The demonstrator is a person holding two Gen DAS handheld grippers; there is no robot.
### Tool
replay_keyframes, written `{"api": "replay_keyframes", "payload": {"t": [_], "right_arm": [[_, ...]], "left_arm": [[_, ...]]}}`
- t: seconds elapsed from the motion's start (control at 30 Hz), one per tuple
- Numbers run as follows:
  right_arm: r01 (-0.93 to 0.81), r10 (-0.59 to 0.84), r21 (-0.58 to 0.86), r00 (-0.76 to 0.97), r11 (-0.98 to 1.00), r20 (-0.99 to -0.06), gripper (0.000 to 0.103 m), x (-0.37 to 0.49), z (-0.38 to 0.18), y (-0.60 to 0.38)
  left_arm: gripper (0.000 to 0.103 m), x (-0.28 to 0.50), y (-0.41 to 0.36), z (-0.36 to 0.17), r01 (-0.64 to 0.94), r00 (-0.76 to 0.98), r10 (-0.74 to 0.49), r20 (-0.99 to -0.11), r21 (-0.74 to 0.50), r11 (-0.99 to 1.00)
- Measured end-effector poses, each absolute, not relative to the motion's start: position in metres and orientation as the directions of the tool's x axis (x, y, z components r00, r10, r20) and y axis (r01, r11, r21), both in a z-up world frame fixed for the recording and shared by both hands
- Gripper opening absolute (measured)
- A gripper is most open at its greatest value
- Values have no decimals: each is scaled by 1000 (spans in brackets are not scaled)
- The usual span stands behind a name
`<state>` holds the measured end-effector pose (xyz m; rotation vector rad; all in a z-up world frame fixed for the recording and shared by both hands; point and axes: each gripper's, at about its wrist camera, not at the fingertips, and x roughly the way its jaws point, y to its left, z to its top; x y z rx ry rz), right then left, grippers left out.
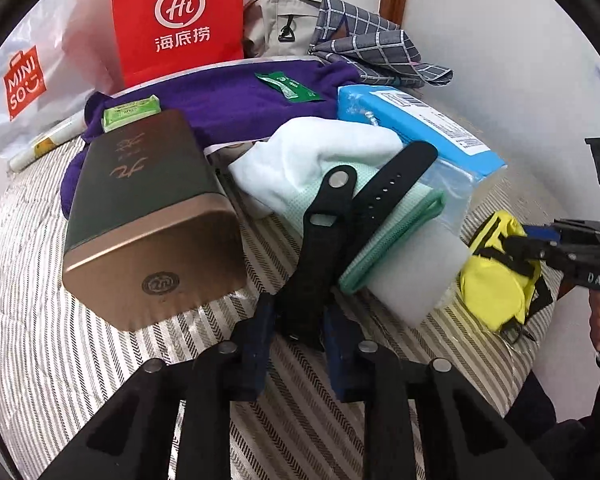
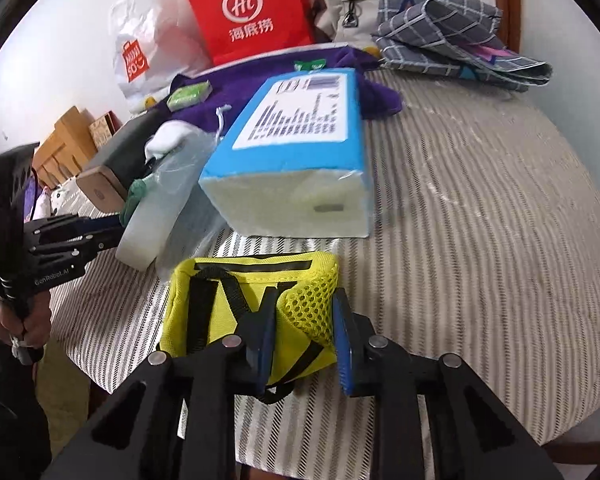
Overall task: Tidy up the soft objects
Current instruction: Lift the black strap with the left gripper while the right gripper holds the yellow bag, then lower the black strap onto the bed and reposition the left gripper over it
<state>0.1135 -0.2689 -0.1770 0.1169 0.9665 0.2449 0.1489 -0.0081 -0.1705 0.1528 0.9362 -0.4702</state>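
Observation:
In the left wrist view my left gripper (image 1: 298, 312) is shut on the lower end of a black watch strap (image 1: 324, 224), whose two bands lie up across a mint-green cloth (image 1: 396, 228) and a white towel (image 1: 320, 148). In the right wrist view my right gripper (image 2: 305, 320) is shut on a yellow mesh pouch (image 2: 236, 292) with black straps, which rests on the striped bed cover (image 2: 480, 240). The left wrist view shows the same pouch (image 1: 492, 284) at the right edge with the right gripper (image 1: 540, 246) on it. The left gripper (image 2: 100, 236) shows at the left of the right wrist view.
A green and gold box (image 1: 140, 200) lies left of the strap, a white foam block (image 1: 416, 280) and a blue wrapped pack (image 1: 420, 120) to its right. Behind are a purple cloth (image 1: 228, 100), a red paper bag (image 1: 176, 16), a beige bag (image 1: 276, 20) and a checked grey cloth (image 1: 372, 40).

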Motion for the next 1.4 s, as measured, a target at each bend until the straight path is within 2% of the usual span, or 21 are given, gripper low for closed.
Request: {"api": "replay_keyframes", "payload": {"t": [0.17, 0.53, 0.77, 1.07, 1.27, 1.37, 1.4], "right_arm": [[-118, 227, 195, 562, 974, -796, 26, 111, -167, -278], [-115, 215, 182, 576, 977, -789, 25, 97, -153, -280], [-124, 215, 176, 571, 977, -792, 25, 98, -152, -273], [-143, 224, 173, 564, 974, -795, 25, 103, -148, -272], [-132, 224, 181, 556, 975, -801, 25, 108, -150, -274], [-127, 225, 186, 555, 974, -801, 25, 110, -151, -276], [-125, 223, 185, 556, 975, -801, 25, 110, -151, -277]], "left_arm": [[13, 142, 1, -165, 426, 507, -328, -797, -99, 899], [6, 116, 27, -164, 325, 505, -272, -819, -112, 939], [6, 109, 53, -162, 240, 500, -220, -838, -109, 964], [10, 128, 40, -170, 281, 462, -221, -859, -95, 955], [23, 137, 24, -170, 312, 463, -230, -856, -85, 946], [23, 141, 19, -170, 309, 479, -222, -850, -74, 948], [12, 141, 18, -169, 306, 481, -222, -848, -75, 949]]}}
